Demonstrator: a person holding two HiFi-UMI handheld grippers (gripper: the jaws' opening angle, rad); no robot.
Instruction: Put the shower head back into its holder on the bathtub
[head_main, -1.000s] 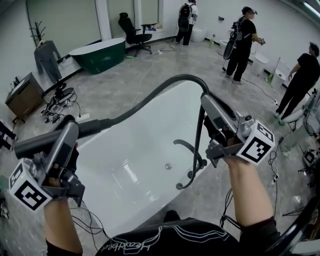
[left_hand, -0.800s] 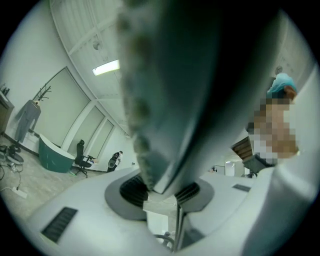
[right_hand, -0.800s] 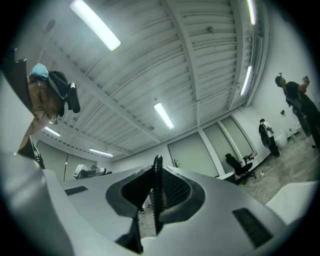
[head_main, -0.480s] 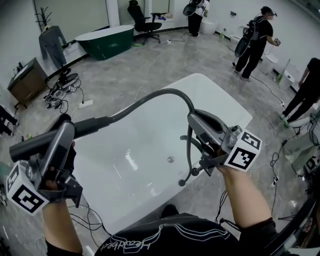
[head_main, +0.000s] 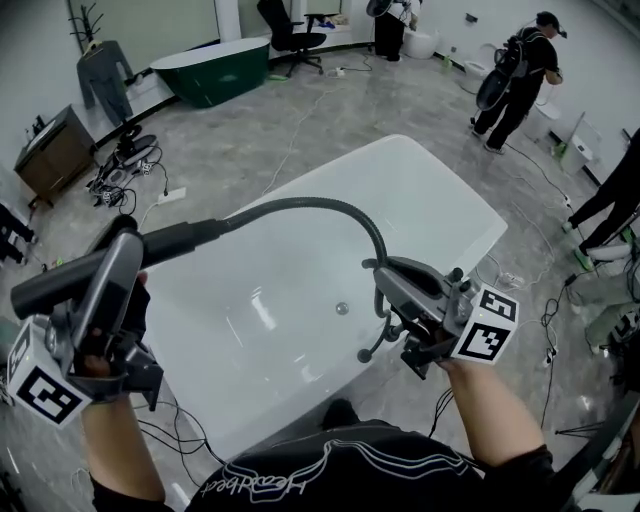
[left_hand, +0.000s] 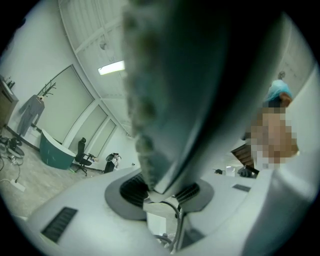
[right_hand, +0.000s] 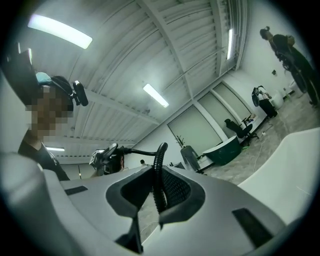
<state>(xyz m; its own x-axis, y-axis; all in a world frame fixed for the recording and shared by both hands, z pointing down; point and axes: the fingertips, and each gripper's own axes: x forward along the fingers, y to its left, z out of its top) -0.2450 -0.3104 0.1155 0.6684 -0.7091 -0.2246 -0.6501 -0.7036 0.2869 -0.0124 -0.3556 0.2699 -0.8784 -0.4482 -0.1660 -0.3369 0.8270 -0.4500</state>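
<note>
Shower head (head_main: 60, 283) is lying roughly level at the bathtub's (head_main: 450, 200) left edge, and the left hand-held gripper (head_main: 125, 258) is clamping it crosswise. Its hose (head_main: 310, 205) is arching rightward into the right hand-held gripper (head_main: 388, 275), whose narrow jaws are pinching it just above a dark fixture (head_main: 372, 348), presumably the holder. We are judging that the head must travel right; the right hand is nearer.

The right tool (right_hand: 155, 200) fills the bottom of the frame, its jaws pinched on a black ribbed hose (right_hand: 159, 165). The hose rises at centre and bends left towards the left tool (right_hand: 102, 155). A white bathtub (right_hand: 295, 155) sits at lower right. A green bathtub (right_hand: 225, 147) and an office chair (right_hand: 235, 127) stand behind it.
</note>
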